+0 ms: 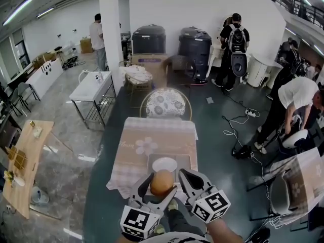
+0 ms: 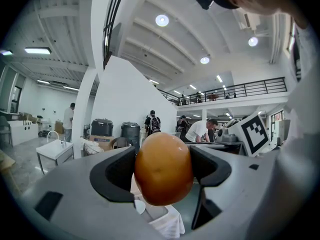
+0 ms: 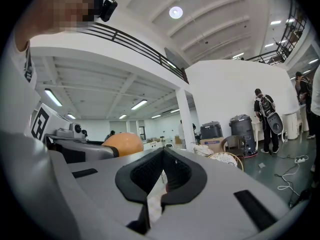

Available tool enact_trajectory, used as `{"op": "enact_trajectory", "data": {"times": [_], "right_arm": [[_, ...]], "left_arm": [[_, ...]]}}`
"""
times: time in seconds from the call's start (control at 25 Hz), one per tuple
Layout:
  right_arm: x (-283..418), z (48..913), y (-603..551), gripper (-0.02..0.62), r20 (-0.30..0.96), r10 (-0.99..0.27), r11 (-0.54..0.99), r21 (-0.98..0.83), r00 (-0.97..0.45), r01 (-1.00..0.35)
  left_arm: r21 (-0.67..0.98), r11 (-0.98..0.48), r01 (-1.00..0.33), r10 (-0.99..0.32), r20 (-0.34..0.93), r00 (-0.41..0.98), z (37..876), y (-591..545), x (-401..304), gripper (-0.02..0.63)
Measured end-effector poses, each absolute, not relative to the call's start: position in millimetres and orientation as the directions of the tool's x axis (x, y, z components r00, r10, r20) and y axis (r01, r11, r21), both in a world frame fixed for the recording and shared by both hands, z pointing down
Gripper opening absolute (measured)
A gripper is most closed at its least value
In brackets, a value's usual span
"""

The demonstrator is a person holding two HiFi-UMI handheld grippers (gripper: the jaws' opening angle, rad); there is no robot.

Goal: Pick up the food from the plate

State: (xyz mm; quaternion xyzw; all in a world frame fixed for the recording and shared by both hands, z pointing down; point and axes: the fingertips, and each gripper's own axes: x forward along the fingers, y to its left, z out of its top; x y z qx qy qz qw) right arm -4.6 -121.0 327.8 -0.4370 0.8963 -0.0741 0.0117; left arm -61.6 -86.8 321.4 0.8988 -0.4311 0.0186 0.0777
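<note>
Orange-brown and round, the food (image 1: 162, 181) sits clamped in the left gripper (image 1: 160, 190) at the bottom of the head view, just in front of the near rim of a white plate (image 1: 164, 164). The plate lies on a table (image 1: 152, 135) covered with a pale checked cloth. The right gripper (image 1: 186, 178) hangs just beside the left one, on the food's right side, with nothing in it. Further off stand a round patterned chair (image 1: 165, 103), two black bins (image 1: 148, 38) and several people.

In the left gripper view, the two dark pads press on either side of the food (image 2: 164, 168), so the left gripper (image 2: 163, 171) grips it firmly. The food is held up in the air, with the cloth (image 2: 167, 226) showing far below it. The right gripper's marker cube (image 2: 252, 133) shows at the right.

In the right gripper view, the right gripper (image 3: 161, 176) has its jaws closed together on nothing. The food (image 3: 123, 144) shows to the left, seated in the left gripper's jaws.
</note>
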Motion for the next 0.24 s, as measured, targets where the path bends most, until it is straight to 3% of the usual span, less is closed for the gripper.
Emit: {"op": "enact_trajectory", "data": {"times": [0.24], "right_arm": [[1.5, 328.8, -121.9, 0.015, 0.048, -0.790, 0.601, -0.141, -0.612, -0.787]], "left_arm": [[0.124, -0.619, -0.776, -0.770, 0.103, 0.630, 323.5, -89.5, -55.9, 0.345]]}}
